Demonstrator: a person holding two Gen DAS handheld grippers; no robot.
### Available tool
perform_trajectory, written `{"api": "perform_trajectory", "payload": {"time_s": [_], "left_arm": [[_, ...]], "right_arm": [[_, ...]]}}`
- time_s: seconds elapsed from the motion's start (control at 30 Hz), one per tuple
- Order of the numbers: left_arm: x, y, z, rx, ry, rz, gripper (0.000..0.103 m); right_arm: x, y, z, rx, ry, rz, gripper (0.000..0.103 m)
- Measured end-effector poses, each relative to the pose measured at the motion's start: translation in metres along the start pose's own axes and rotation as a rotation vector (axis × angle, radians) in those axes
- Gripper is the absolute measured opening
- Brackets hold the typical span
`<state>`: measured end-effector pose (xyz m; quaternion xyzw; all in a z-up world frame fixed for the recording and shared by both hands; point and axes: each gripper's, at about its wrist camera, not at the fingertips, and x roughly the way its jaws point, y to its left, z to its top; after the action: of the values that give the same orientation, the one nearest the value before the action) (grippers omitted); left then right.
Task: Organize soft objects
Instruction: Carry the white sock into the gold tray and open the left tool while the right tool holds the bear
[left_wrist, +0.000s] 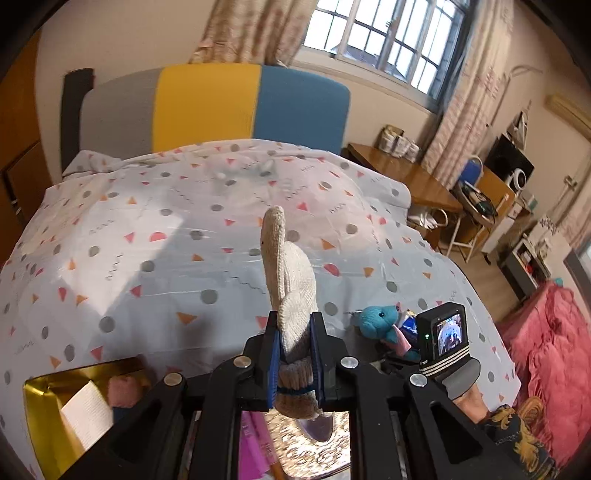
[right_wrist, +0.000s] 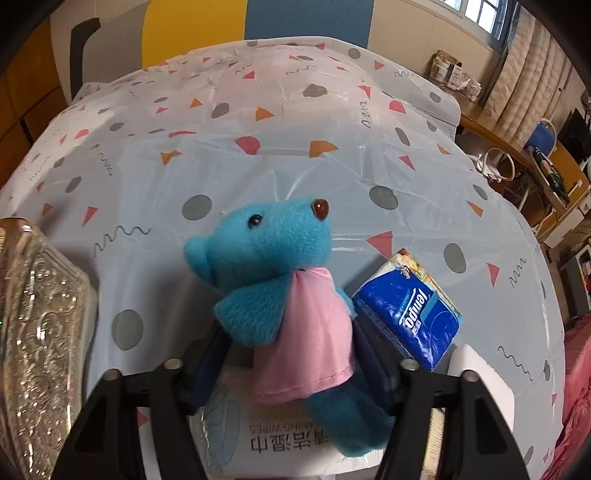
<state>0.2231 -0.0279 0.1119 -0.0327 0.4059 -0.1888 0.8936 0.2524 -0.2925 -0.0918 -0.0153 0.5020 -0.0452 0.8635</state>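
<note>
Left gripper (left_wrist: 295, 354) is clamped on a cream knit glove (left_wrist: 286, 273) that sticks up above the spotted bedspread (left_wrist: 147, 236). Right gripper (right_wrist: 291, 373) is squeezing a fuzzy blue teddy (right_wrist: 266, 258) in a pink shirt, held over the same bedspread, with a blue tissue pack (right_wrist: 410, 314) just beside it

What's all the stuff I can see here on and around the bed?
glove: one, cream, upright in the left gripper
teddy bear: one, blue with pink cape, in the right gripper
tissue pack: one, blue, beside the bear
wipes pack: one, white, under the bear
gold box: one, open, bed's near left corner
bed cover: one, pale with coloured shapes
left gripper: black, shut on glove
right gripper: black, shut on bear
</note>
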Motion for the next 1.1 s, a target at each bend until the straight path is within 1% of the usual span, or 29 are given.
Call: {"api": "perform_trajectory", "payload": {"time_s": [0.03,0.07,0.2,0.33,0.47,0.57,0.63,0.73,0.83,0.93,1.0,1.1], "left_arm": [[-0.004,0.007,-0.003,-0.011,-0.006,0.007,0.015],[-0.007,0.013,-0.006,-0.024,-0.009,0.014,0.015],[-0.021,0.037,-0.019,-0.066,-0.023,0.034,0.015],[-0.039,0.066,-0.033,-0.112,-0.050,0.064,0.015],[-0.059,0.105,-0.053,-0.186,-0.072,0.103,0.015],[-0.067,0.131,-0.071,-0.233,-0.069,0.139,0.015],[-0.070,0.150,-0.088,-0.273,-0.056,0.167,0.015],[-0.073,0.180,-0.114,-0.346,-0.035,0.218,0.015],[-0.075,0.200,-0.135,-0.398,-0.017,0.257,0.015],[-0.073,0.214,-0.152,-0.426,0.005,0.292,0.015],[-0.069,0.221,-0.160,-0.444,0.026,0.294,0.015],[-0.054,0.225,-0.165,-0.424,0.058,0.321,0.015]], "right_arm": [[0.001,0.000,0.000,0.005,-0.001,-0.009,0.040],[0.003,-0.001,0.000,0.007,0.000,-0.014,0.038],[0.006,-0.002,0.000,0.015,0.005,0.009,0.035],[0.012,0.000,-0.002,0.008,0.030,0.021,0.035],[0.014,-0.002,-0.003,0.028,0.024,0.032,0.036],[0.014,-0.001,-0.007,0.020,0.011,0.025,0.036],[0.014,0.000,-0.007,0.020,0.008,0.023,0.036],[0.015,-0.004,-0.009,0.041,0.004,0.046,0.037],[0.014,-0.006,-0.010,0.042,-0.004,0.057,0.037],[0.013,0.002,-0.013,-0.005,-0.024,0.020,0.038],[0.013,0.003,-0.013,-0.011,-0.026,0.013,0.038],[0.013,0.003,-0.013,-0.012,-0.026,0.015,0.038]]}}
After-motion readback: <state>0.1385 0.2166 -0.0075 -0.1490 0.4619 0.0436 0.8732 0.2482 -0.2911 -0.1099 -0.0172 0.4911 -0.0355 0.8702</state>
